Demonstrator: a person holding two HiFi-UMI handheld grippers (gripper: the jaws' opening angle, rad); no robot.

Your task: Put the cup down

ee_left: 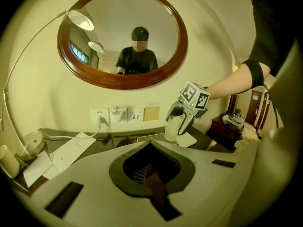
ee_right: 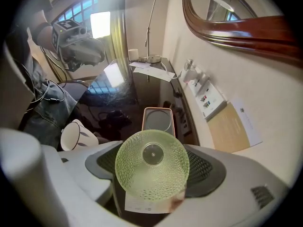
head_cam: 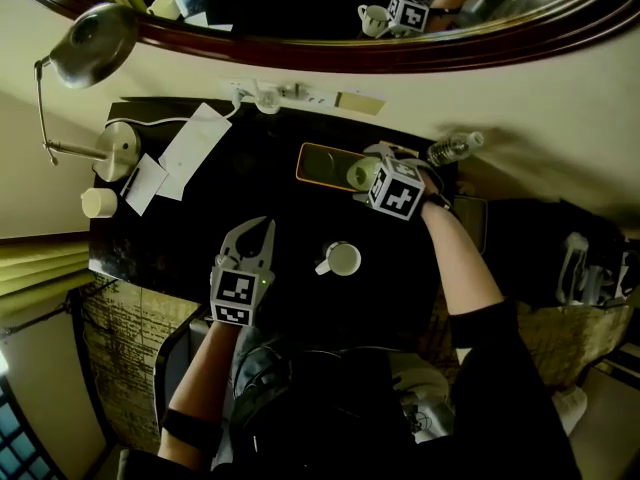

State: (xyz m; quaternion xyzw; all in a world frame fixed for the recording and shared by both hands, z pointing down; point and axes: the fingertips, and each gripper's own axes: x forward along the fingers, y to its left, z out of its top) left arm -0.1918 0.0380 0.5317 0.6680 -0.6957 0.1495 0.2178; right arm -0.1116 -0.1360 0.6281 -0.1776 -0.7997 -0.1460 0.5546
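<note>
A pale green dimpled glass cup (ee_right: pixel 152 164) sits between the pads of my right gripper (ee_right: pixel 151 170), which is shut on it, the cup's base facing the camera. In the head view the cup (head_cam: pixel 361 175) hangs beside the right end of an orange-rimmed tray (head_cam: pixel 322 162) on the dark table (head_cam: pixel 290 208), with the right gripper (head_cam: pixel 372 174) around it. The left gripper view shows the cup (ee_left: pixel 173 128) held above the table's far side. My left gripper (head_cam: pixel 250 234) hovers over the table's near left, shut and empty, its tips (ee_left: pixel 150 144) meeting.
A white mug (head_cam: pixel 343 259) stands mid-table, between the grippers. Papers (head_cam: pixel 193 149) and a desk lamp (head_cam: pixel 97 44) occupy the left side, with a small pale cup (head_cam: pixel 99 202) near the edge. A water bottle (head_cam: pixel 455 148) lies far right. Wall sockets (head_cam: pixel 290 95) and a mirror line the wall.
</note>
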